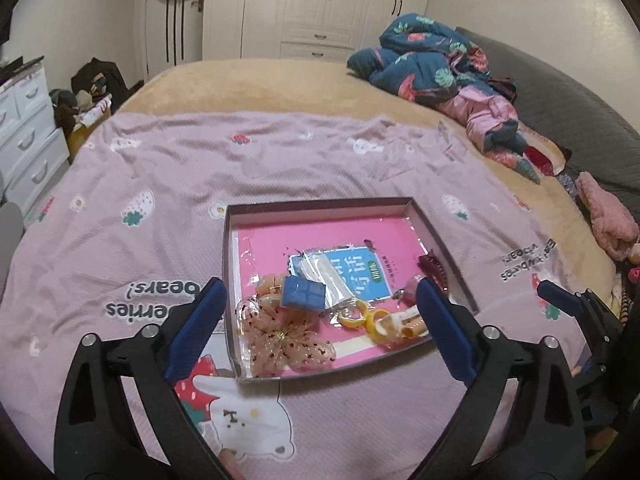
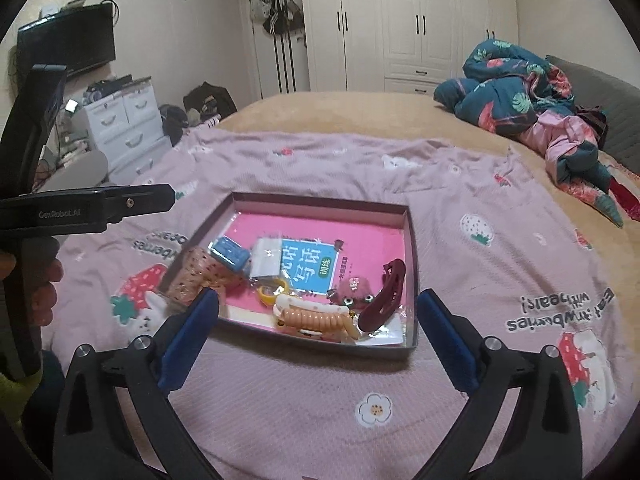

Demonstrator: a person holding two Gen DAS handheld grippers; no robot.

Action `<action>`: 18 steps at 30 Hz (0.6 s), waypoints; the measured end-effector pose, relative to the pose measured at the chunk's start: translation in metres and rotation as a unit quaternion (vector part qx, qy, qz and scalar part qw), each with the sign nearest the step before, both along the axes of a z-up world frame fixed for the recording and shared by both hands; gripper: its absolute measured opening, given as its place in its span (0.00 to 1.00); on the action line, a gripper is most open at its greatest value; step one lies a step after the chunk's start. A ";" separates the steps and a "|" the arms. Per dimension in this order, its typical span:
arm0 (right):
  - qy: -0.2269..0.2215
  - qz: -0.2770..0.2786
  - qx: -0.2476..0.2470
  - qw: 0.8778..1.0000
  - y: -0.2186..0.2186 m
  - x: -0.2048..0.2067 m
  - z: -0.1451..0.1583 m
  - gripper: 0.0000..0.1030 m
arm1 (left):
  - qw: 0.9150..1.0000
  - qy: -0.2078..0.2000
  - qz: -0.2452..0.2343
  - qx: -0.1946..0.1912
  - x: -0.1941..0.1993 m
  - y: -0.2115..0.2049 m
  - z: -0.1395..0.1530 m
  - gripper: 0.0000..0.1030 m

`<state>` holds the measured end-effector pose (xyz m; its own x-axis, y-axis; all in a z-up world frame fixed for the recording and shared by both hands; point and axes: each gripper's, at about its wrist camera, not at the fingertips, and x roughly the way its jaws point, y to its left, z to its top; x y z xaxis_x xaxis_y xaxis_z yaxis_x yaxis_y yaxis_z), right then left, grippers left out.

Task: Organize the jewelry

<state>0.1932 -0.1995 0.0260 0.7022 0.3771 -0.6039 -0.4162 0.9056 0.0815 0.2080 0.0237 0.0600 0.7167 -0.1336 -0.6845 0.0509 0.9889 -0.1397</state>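
A shallow box lid lies on the pink bedspread, lined by a pink book. In it are a blue hair clip, a sheer flower bow, a clear packet, yellow rings, a coiled orange hair tie and a dark red claw clip. My left gripper is open, hovering just above the box's near end. My right gripper is open and empty, in front of the box's near edge.
The pink strawberry bedspread covers a tan bed. A crumpled floral quilt and a pink plush lie at the right. White drawers and wardrobes stand behind. The right gripper shows at the left view's right edge.
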 end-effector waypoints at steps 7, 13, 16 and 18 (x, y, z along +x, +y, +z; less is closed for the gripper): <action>-0.022 -0.006 0.008 1.000 -0.010 -0.026 0.020 0.96 | 1.000 -0.026 0.007 -0.007 -0.039 0.001 0.014 0.91; -0.029 -0.016 0.008 0.999 -0.013 -0.043 0.023 0.96 | 1.000 -0.026 0.014 -0.010 -0.069 -0.002 0.005 0.91; -0.022 -0.021 0.010 0.999 -0.014 -0.049 0.020 0.96 | 1.000 -0.018 0.012 -0.008 -0.080 -0.004 -0.003 0.91; -0.019 -0.024 0.012 0.999 -0.014 -0.053 0.018 0.96 | 1.000 -0.013 0.015 -0.008 -0.086 -0.003 -0.008 0.91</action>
